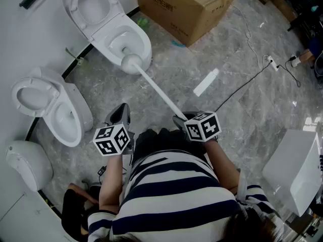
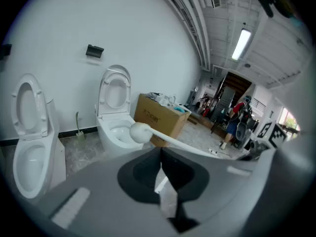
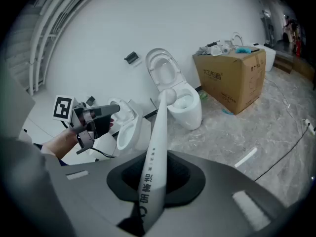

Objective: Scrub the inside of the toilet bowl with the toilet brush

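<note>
**Brush at the rim, scrub not yet begun**

The right gripper clamps the handle of the long white round-headed toilet brush, whose head sits at the front rim of the white ceramic toilet. The left gripper hangs well back from it, jaws together and empty. Next, I reckon: dip the head inside.

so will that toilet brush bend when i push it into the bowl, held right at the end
Probably stiff: the toilet brush runs dead straight from the right tongs to its head by the toilet rim. Likely light, being one thin white rod. Held at its very end, the smooth handle might twist or slip under pressure.
</note>
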A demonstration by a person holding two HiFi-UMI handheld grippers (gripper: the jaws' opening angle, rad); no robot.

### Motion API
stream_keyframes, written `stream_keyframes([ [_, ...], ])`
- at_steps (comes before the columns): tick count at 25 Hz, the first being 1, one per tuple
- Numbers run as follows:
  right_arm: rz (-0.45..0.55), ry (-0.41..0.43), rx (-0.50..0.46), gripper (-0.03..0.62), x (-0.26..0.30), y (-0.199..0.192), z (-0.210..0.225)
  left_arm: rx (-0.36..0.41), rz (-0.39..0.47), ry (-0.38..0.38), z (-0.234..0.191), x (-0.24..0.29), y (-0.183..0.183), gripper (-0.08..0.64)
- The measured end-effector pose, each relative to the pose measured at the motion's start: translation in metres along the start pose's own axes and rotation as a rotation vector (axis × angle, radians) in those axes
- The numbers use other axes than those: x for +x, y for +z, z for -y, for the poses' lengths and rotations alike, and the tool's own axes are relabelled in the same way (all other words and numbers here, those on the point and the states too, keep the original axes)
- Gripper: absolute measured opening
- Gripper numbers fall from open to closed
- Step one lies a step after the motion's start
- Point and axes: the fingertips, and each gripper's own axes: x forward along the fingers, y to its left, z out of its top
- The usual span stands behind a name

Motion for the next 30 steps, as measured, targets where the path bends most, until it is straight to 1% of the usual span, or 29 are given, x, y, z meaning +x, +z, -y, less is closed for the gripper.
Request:
stream_keyframes([
  [5,-0.002,0.0,-0.002,0.057,-0.007,-0.003,0.013,0.0,-0.009,0.002,0.014,0.01,-0.005,0.0],
  [13,-0.006,0.026,0.019,0.057,-0.014,-0.007,0.032,0.001,-0.037,0.024,0.033,0.022,-0.014,0.0],
  [17,-0.012,0.039,0.013,0.057,-0.013,-0.008,0.041,-0.003,-0.038,0.038,0.037,0.024,-0.018,0.0],
  [24,-0.04,0.049,0.001,0.057,0.001,0.003,0.039,-0.035,-0.046,0.061,0.016,0.031,-0.018,0.0],
  [30,-0.06,0.041,-0.005,0.057,0.025,0.033,0.033,-0.045,-0.027,0.033,-0.016,0.049,0.006,0.0],
])
